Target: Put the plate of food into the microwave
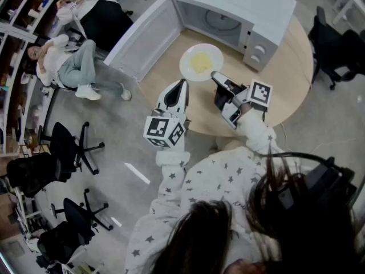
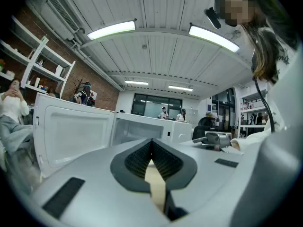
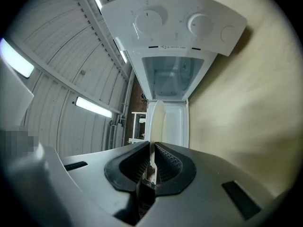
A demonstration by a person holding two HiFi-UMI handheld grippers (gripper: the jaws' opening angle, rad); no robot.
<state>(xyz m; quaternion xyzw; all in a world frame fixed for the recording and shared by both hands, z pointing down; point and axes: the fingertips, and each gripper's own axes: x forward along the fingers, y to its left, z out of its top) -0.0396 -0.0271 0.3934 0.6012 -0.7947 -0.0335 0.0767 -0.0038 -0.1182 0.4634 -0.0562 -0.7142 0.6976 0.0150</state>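
Plate [image 1: 186, 65] with yellow food [image 1: 201, 63], perhaps egg, rim-clamped by right gripper [image 1: 215, 76] before open microwave [image 1: 239, 4]; left gripper [image 1: 183, 82] closed.

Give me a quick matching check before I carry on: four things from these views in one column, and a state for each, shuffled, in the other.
Column one
1. plate
2. microwave door
3. left claw
4. right claw

Column two
A. shut, with nothing in it
B. carries yellow food
C. swung wide open
D. clamped on a white rim

Pairs: 1-B, 2-C, 3-A, 4-D
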